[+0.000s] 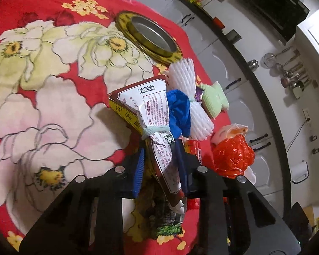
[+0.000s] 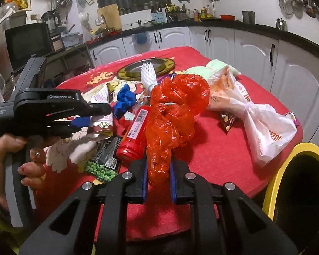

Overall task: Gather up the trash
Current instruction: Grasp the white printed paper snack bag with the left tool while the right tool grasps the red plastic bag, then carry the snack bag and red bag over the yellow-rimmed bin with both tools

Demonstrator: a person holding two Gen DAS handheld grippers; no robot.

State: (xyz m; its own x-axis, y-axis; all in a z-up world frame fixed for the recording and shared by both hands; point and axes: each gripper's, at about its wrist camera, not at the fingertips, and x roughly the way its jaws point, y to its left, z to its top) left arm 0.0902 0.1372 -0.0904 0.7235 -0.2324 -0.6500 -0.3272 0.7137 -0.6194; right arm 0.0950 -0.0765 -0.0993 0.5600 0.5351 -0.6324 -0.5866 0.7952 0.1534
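My left gripper (image 1: 161, 170) is shut on a tied white-and-maroon snack wrapper (image 1: 157, 123), held above the red flowered tablecloth (image 1: 53, 85). It shows from the side in the right wrist view (image 2: 91, 116), with the wrapper (image 2: 101, 123) in its fingers. My right gripper (image 2: 158, 176) is shut on a crumpled red plastic bag (image 2: 172, 110), also seen in the left wrist view (image 1: 234, 155). Around them lie a blue wad (image 2: 124, 102), white foam netting (image 1: 191, 97), a red tube (image 2: 134, 136), a green pea packet (image 2: 102, 167) and a white-orange bag (image 2: 255, 116).
A yellow-rimmed black bin (image 2: 297, 182) stands at the table's right edge. A round gold-rimmed metal tray (image 2: 146, 68) lies at the far side of the table. A green foam piece (image 1: 214, 99) lies near the table edge. White cabinets (image 2: 223, 38) ring the room.
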